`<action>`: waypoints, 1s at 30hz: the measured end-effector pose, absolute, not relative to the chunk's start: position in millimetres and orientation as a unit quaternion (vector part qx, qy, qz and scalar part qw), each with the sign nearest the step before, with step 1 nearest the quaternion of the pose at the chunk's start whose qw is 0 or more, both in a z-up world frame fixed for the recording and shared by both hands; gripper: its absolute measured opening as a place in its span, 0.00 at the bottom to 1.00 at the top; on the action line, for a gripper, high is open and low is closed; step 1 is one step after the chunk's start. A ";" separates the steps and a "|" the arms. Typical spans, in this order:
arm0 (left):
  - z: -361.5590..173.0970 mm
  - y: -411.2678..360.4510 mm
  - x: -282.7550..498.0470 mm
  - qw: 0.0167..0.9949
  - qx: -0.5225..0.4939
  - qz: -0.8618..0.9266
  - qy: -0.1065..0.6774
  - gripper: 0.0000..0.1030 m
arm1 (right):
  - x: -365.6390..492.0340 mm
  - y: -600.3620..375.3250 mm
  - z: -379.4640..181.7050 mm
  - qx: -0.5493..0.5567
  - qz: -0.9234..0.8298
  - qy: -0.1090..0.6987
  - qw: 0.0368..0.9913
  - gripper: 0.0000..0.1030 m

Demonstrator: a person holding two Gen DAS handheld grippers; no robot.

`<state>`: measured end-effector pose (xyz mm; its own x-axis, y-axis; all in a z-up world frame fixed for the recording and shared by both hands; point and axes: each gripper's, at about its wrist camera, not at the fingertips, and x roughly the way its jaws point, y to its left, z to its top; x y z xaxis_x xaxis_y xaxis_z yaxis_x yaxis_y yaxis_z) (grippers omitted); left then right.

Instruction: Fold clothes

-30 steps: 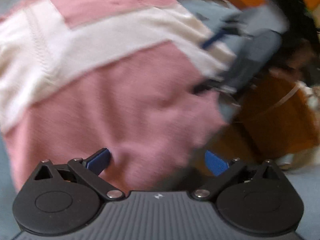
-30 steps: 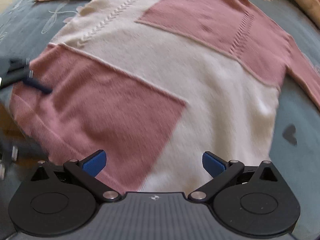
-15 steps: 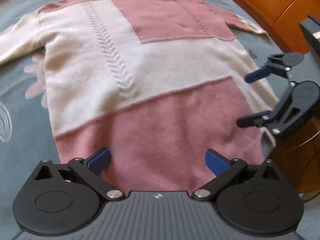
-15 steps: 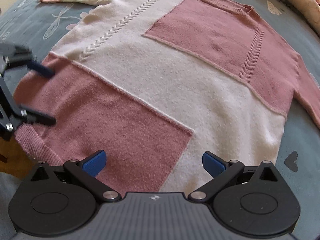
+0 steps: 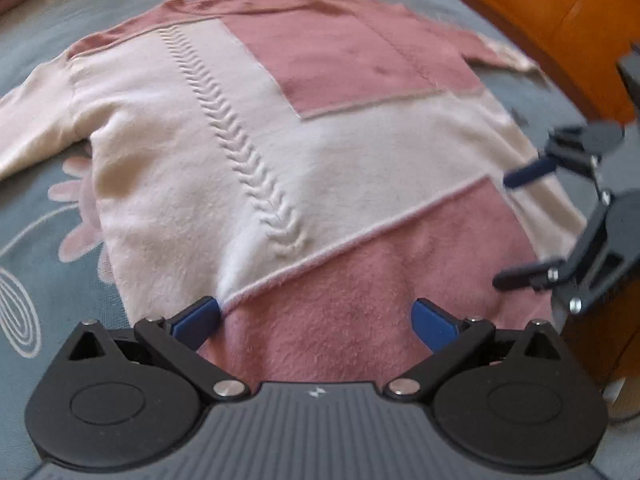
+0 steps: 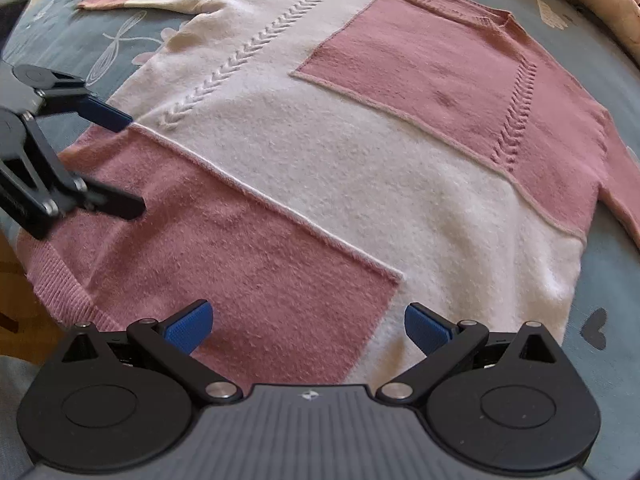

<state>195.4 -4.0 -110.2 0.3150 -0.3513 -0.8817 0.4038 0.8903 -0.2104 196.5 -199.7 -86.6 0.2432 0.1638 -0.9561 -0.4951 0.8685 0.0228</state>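
I see a sweater (image 6: pixel 328 168) lying flat and face up on a grey-blue bedspread (image 6: pixel 120 40) printed with pale dragonflies and flowers. The knit is soft and fuzzy, pieced from cream and dusty-pink blocks, with a raised braid pattern (image 5: pixel 256 168) running down the cream panel and a second one on the far pink panel. A ribbed pink hem (image 6: pixel 60 280) shows at the near left corner in the right wrist view, and both sleeves stretch out sideways at the far end. My left gripper (image 5: pixel 316 316) sits low over the near pink block, fingers spread wide with nothing between the blue pads (image 5: pixel 196 320); the left pad lies at the seam where cream meets pink. My right gripper (image 6: pixel 308 324) is spread wide as well, empty, poised over the near edge where the pink block borders the cream. Each tool shows in the other's view, both at the hem end and well apart. Beyond the bedspread's right edge in the left wrist view stands an orange wooden panel (image 5: pixel 540 8). Bare bedspread lies on both sides of the sweater.
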 end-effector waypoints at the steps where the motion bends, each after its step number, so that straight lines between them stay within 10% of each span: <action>1: -106.5 -2.9 192.9 0.811 0.028 -0.234 0.535 0.98 | 196.4 -199.4 -86.4 -0.143 0.211 0.576 0.777 1.00; 30: -86.0 -43.4 150.3 0.792 0.154 -0.352 0.474 0.91 | 196.3 -206.2 -81.2 -0.113 0.215 0.573 0.783 0.99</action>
